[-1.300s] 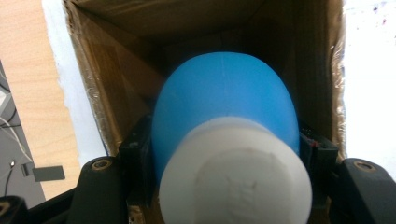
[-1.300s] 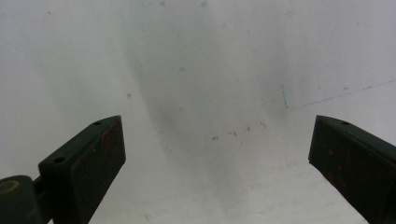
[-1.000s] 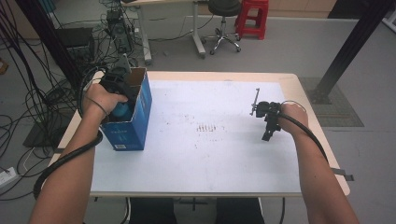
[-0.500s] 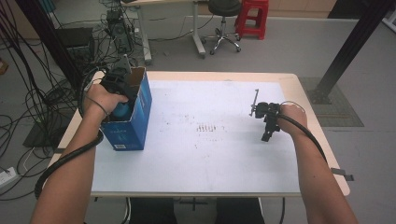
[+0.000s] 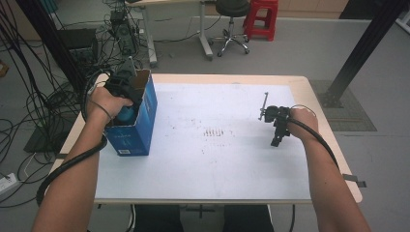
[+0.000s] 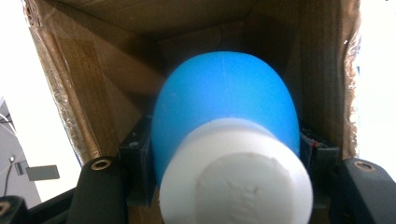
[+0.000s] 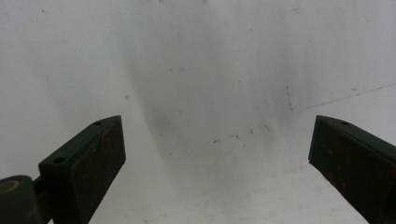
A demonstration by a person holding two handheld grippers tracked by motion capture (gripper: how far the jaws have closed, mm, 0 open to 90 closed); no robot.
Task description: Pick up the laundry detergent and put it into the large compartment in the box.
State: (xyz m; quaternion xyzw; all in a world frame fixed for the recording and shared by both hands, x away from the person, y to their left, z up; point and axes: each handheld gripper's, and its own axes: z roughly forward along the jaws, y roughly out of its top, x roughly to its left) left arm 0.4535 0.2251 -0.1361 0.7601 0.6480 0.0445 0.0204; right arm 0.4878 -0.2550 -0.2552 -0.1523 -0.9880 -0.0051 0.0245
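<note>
Ball (image 6: pixel 224 107): smooth blue dome with a white round end, sitting inside the box (image 5: pixel 140 126).
Left gripper (image 5: pixel 126 96): jaws clamping the ball at both sides.
Right gripper (image 7: pixel 217 154): hovering over the table (image 5: pixel 217 164), well right of the box, jaws standing wide apart.

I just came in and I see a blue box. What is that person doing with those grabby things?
The person holds a gripper in each hand. The left gripper is down in the open top of the blue box at the table's left side, shut on a blue object with a white end. The right gripper hangs open over the bare white tabletop, holding nothing.
</note>
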